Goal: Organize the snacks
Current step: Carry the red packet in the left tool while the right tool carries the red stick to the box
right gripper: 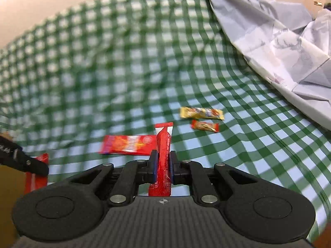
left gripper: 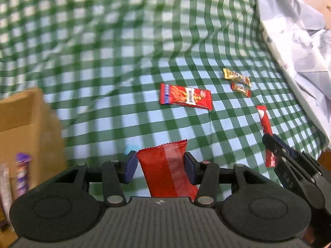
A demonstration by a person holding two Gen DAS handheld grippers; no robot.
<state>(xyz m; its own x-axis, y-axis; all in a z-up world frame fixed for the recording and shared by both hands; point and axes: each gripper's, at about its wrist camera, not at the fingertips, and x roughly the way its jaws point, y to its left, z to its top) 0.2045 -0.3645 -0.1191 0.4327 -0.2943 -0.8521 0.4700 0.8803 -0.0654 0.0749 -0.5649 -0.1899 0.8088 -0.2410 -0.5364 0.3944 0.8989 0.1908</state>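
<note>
Clamped between my left fingers (left gripper: pixel 161 166) is a wide red packet (left gripper: pixel 167 175), while my right fingers (right gripper: pixel 163 166) pinch a slim red stick (right gripper: pixel 163 161) above the checked surface (right gripper: pixel 227 155).

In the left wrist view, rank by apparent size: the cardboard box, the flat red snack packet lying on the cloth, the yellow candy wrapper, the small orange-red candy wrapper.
1. cardboard box, though it sits nearer the camera and is cut off by the frame.
2. flat red snack packet.
3. yellow candy wrapper.
4. small orange-red candy wrapper, only slightly smaller than the yellow one.
</note>
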